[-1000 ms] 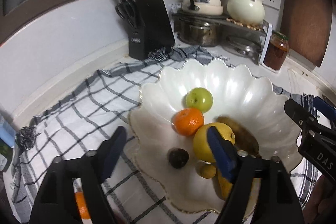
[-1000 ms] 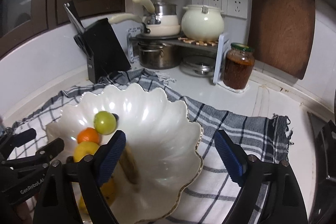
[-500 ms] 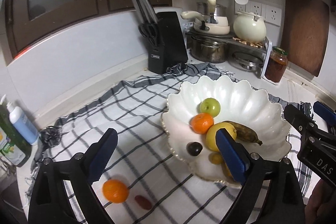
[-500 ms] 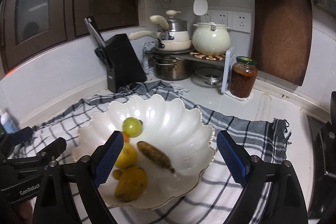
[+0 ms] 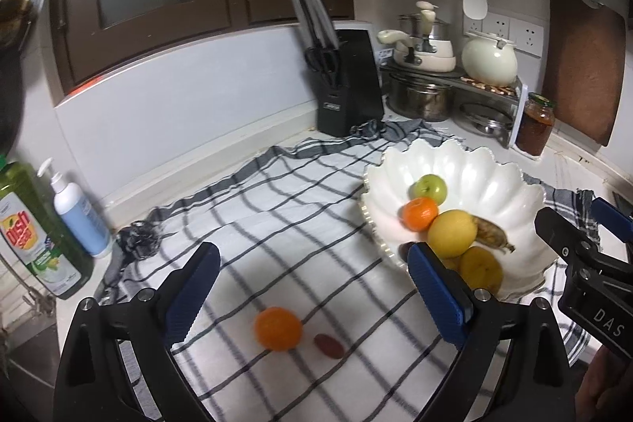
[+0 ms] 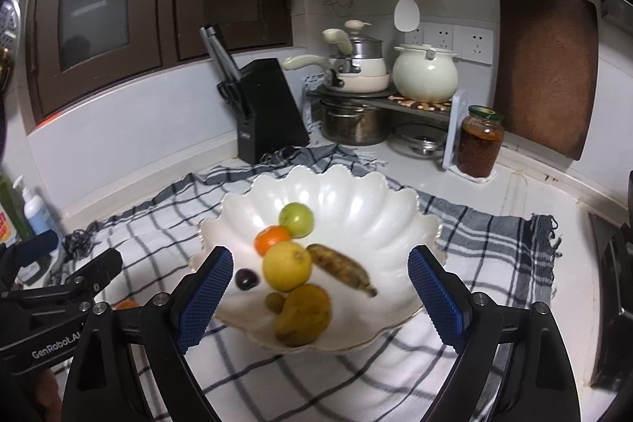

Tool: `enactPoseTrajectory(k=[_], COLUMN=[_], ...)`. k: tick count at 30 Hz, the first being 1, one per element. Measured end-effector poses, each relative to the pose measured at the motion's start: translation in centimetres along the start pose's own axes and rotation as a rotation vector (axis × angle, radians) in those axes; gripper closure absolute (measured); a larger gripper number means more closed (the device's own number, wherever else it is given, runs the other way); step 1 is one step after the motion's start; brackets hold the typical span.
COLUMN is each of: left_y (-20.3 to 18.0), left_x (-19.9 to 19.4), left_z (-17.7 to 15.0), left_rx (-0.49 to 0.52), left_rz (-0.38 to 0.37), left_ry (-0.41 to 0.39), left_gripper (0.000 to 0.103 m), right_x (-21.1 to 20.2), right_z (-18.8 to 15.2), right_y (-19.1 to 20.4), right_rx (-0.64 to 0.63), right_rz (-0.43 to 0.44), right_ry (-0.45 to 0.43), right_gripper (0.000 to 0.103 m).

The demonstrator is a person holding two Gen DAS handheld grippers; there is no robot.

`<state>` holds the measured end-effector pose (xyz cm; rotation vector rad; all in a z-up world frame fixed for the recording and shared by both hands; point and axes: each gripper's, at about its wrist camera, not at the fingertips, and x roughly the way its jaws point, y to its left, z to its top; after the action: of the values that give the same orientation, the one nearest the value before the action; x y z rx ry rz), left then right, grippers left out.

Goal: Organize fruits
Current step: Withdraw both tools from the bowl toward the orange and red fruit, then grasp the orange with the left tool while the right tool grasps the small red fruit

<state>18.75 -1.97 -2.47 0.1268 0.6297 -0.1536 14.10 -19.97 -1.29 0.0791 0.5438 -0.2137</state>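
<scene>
Both tongs, the left tongs and right tongs, are pulling back wide open and empty, revealing a loose orange lying between the left tongs' tips, still outside the bowl to their right.

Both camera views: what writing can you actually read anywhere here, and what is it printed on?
"DAS": right gripper, on its black body, cut off by the frame edge.
"GenRobot.AI": left gripper, on its black body.
"Dish": green bottle; its smaller print is unreadable.
Knife block badge: too small to read.
Blue pump bottle label: blurred.
</scene>
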Motion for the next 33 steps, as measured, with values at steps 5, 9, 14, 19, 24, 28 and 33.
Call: enactPoseTrajectory(k=[5,9,14,19,24,28,33], left_y=[1.6,2.5,3.3,3.9,4.0,4.1,4.1], left_x=[0.2,0.7,1.7,3.5,5.5,6.8,8.1], left_z=[-1.1,-2.1,-3.5,-5.0,-6.1,-6.7,-7.3], left_rx=[-0.014,-0.022,-0.033,-0.056,-0.068,-0.084,-0.095], left_rz=[0.014,0.017,0.014,0.026,0.022,0.005,-0.013], left_ry=[0.015,0.033,0.060,0.096,0.143,0.180,0.211], left_gripper=[0.006,0.006,0.006,0.010,0.014,0.020,0.034], right_x=[0.1,0.4,0.8,1.8,3.1,3.8,4.4], right_z=[-1.0,-1.8,-2.7,-3.6,-4.3,-4.5,-4.7], right_y=[1.6,2.5,3.5,4.4,4.9,5.3,5.7], right_rx=[-0.013,-0.019,-0.022,-0.049,-0.058,-0.065,-0.074], right_rz=[0.007,0.016,0.016,0.004,-0.006,-0.014,-0.022], right_ry=[0.016,0.034,0.042,0.058,0.082,0.092,0.097], right_gripper=[0.012,0.012,0.012,0.012,0.012,0.012,0.012])
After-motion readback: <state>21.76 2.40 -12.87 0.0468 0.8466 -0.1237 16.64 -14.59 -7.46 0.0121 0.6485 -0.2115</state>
